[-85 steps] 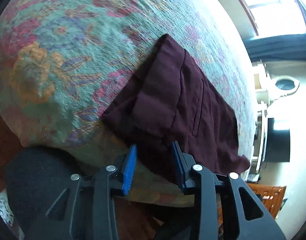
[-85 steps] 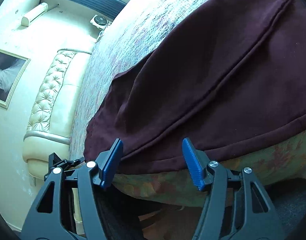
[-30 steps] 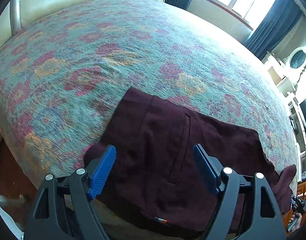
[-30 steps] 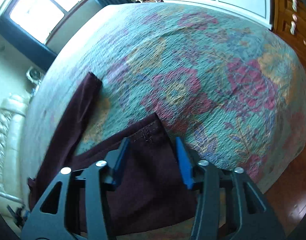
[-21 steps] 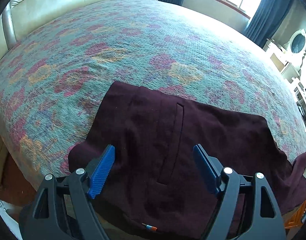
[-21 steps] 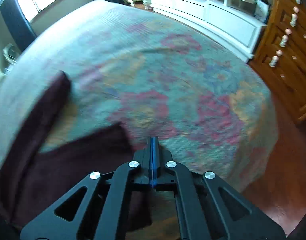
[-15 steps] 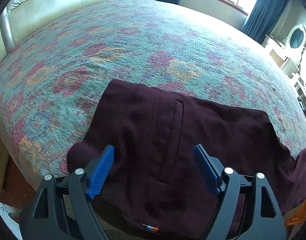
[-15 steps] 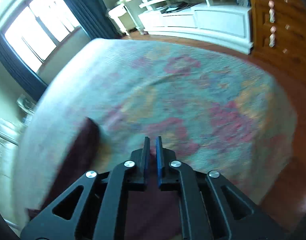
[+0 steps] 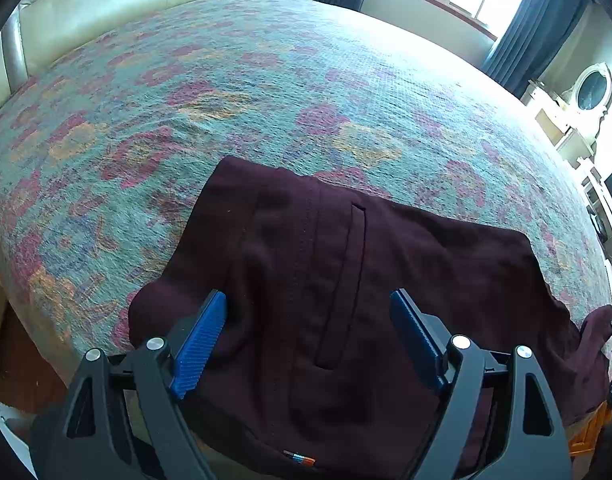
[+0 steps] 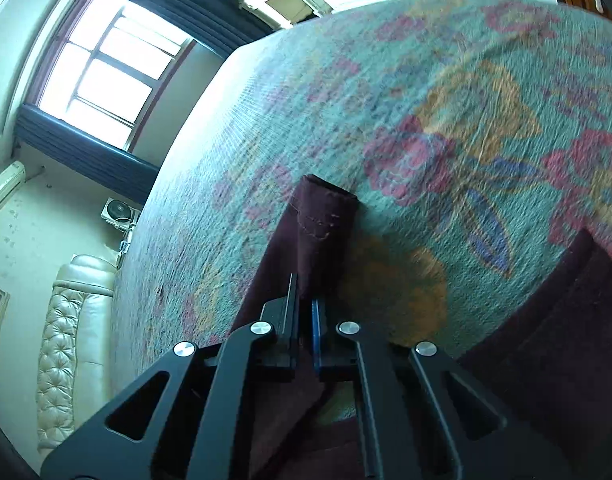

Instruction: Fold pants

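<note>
Maroon pants [image 10: 318, 224] hem now lifted off bedspread [image 10: 446, 92] — right fingers [image 10: 293, 300] pinched on it, left gripper [image 9: 308, 334] wide, empty.

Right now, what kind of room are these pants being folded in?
Most likely a bedroom: the maroon pants lie on a large bed under a floral bedspread, with a padded cream headboard and a curtained window.

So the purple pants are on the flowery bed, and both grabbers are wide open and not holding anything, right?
Not quite. Only the left gripper is open, hovering over the pants on the bed. The right gripper is shut on a pant leg end, as the right wrist view shows.
</note>
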`<state>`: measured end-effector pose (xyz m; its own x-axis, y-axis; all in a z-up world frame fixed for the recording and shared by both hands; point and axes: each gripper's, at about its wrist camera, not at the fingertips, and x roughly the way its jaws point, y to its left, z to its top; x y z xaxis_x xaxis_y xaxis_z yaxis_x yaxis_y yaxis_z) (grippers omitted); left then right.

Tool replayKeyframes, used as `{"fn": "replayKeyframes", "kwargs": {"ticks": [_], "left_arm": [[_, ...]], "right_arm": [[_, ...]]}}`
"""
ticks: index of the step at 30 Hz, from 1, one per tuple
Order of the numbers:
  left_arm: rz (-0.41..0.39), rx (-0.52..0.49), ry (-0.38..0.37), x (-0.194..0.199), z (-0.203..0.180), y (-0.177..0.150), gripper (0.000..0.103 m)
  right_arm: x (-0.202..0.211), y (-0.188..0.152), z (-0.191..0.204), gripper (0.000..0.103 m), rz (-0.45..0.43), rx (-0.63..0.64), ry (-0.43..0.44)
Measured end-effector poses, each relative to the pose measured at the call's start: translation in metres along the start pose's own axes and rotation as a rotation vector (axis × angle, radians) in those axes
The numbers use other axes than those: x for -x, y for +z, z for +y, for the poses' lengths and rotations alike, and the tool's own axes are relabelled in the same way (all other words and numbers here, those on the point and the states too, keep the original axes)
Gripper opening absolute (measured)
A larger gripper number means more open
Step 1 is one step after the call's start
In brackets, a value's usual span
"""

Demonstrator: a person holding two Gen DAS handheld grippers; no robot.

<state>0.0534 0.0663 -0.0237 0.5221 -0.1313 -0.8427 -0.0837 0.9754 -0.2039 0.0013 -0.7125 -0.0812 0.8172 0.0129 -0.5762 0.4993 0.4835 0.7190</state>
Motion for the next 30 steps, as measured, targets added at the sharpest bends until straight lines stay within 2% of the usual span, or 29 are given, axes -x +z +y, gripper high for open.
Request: {"fn": "replayKeyframes", "kwargs": {"ticks": [3,6,8,12,15,18,20,21,23,25,28,30], "left_arm": [[0.004,0.001,-0.009,0.001,0.001,0.0,0.082],[0.005,0.009,-0.022,0.001,0.003,0.001,0.082],[0.007,0.014,-0.032,0.001,0.004,0.0,0.082],[0.006,0.0,-0.033,0.002,0.001,-0.003,0.083],[0.003,-0.017,-0.028,0.002,-0.001,-0.005,0.083],[0.005,-0.027,-0.025,0.002,-0.002,-0.006,0.083],[0.008,-0.031,-0.026,0.002,-0.002,-0.006,0.083],[0.008,-0.027,-0.027,0.002,-0.002,-0.006,0.083],[0.011,-0.018,-0.029,0.002,-0.001,-0.005,0.083],[0.012,-0.013,-0.029,0.001,-0.001,-0.005,0.084],[0.013,-0.025,-0.023,0.0,-0.003,-0.005,0.085],[0.009,-0.035,-0.013,0.0,-0.004,-0.006,0.085]], "right_arm": [[0.057,0.003,0.002,0.004,-0.078,-0.007,0.054],[0.104,0.002,-0.023,0.004,-0.144,-0.039,0.059],[0.127,-0.003,-0.053,0.004,-0.154,-0.077,0.031],[0.12,-0.032,-0.122,0.003,-0.081,-0.208,-0.056],[0.103,-0.05,-0.14,0.003,-0.064,-0.236,-0.072],[0.103,-0.051,-0.141,0.003,-0.057,-0.252,-0.059],[0.117,-0.046,-0.133,0.004,-0.055,-0.224,-0.1],[0.125,-0.04,-0.127,0.007,-0.075,-0.189,-0.147],[0.144,-0.026,-0.111,0.015,-0.138,-0.118,-0.225],[0.148,-0.008,-0.094,0.028,-0.176,-0.024,-0.253],[0.12,0.019,-0.072,0.043,-0.114,0.1,-0.231],[0.086,0.034,-0.061,0.045,-0.033,0.193,-0.277]]}}
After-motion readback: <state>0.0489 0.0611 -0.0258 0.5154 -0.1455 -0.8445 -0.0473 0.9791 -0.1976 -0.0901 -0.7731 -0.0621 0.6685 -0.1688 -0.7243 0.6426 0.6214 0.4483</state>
